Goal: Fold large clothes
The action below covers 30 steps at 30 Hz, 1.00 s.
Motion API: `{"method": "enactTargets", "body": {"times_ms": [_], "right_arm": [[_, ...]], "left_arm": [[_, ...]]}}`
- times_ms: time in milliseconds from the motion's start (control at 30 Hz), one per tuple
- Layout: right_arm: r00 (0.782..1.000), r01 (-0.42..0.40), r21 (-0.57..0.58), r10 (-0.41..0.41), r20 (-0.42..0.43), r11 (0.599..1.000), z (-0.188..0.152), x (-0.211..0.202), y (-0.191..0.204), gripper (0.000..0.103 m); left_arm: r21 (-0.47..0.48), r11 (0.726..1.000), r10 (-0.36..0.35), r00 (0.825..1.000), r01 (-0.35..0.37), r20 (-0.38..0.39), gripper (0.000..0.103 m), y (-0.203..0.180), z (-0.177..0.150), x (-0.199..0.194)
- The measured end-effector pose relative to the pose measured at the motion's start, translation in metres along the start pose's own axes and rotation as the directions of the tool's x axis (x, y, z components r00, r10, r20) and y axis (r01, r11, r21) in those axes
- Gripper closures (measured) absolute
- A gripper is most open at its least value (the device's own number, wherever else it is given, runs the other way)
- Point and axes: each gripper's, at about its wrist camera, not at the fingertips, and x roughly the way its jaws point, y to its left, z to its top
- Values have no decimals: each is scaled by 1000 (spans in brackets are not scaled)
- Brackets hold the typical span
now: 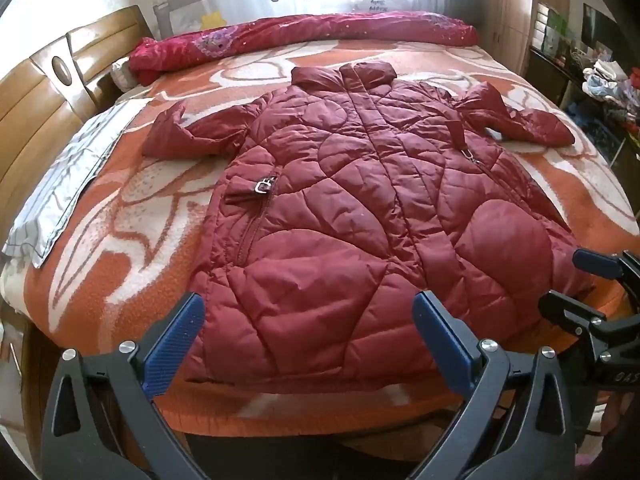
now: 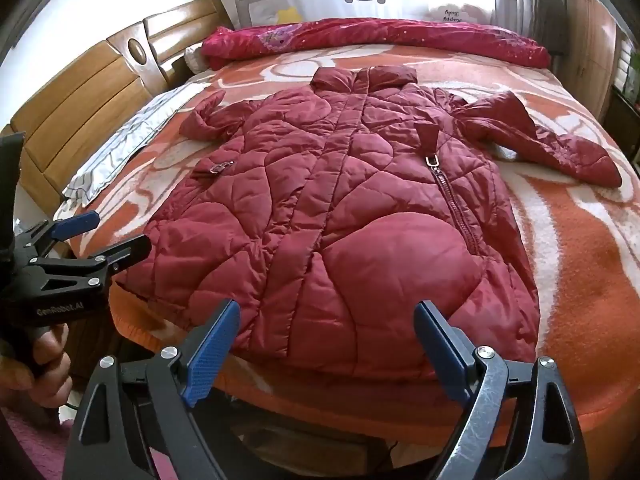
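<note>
The left gripper (image 1: 308, 320) is wide open, its two blue-padded fingers (image 1: 176, 344) spread apart with nothing between them. It hangs above the near edge of the bed (image 1: 280, 412), over the hem of the coat (image 1: 340, 200), and it is not touching the cloth as far as this view shows. The right gripper (image 2: 326, 328) is open in the same way, empty, and it also hangs over the hem at the near edge, more toward the right side of the coat. In the right wrist view the left gripper appears at the left edge of the picture, just beside the lower left corner of the coat, and a hand (image 2: 44, 356) holds its handle.

The coat is a dark red quilted one. It lies flat with the front up in the middle of the bed, on an orange and white blanket (image 1: 132, 232). The collar points to the far edge, the hem reaches the near edge, and both sleeves are spread out to the sides. The front is closed.

A red quilt (image 1: 304, 36) is rolled along the far edge of the bed. A grey striped pillow (image 1: 68, 176) lies at the left edge, beside the wooden headboard (image 1: 36, 96).
</note>
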Motion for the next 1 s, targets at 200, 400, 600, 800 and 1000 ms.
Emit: {"method": "enactTargets", "body": {"times_ms": [200, 400, 600, 800, 1000], "right_arm": [[1000, -5, 3, 5, -1, 1000, 0, 0, 1, 13], [1000, -14, 2, 14, -2, 1000, 0, 1, 1, 13], [1000, -17, 4, 17, -3, 1000, 1, 1, 1, 13], [1000, -18, 4, 18, -4, 1000, 0, 1, 3, 13], [1000, -19, 5, 19, -3, 1000, 0, 1, 3, 13]], "left_arm": [[-2, 1000, 3, 1000, -3, 1, 0, 0, 0, -1], [-8, 1000, -15, 1000, 15, -3, 0, 2, 0, 2], [-5, 1000, -10, 1000, 10, 0, 0, -1, -2, 3], [-11, 1000, -17, 1000, 17, -2, 0, -1, -2, 3], [-9, 1000, -14, 1000, 14, -1, 0, 3, -2, 5]]}}
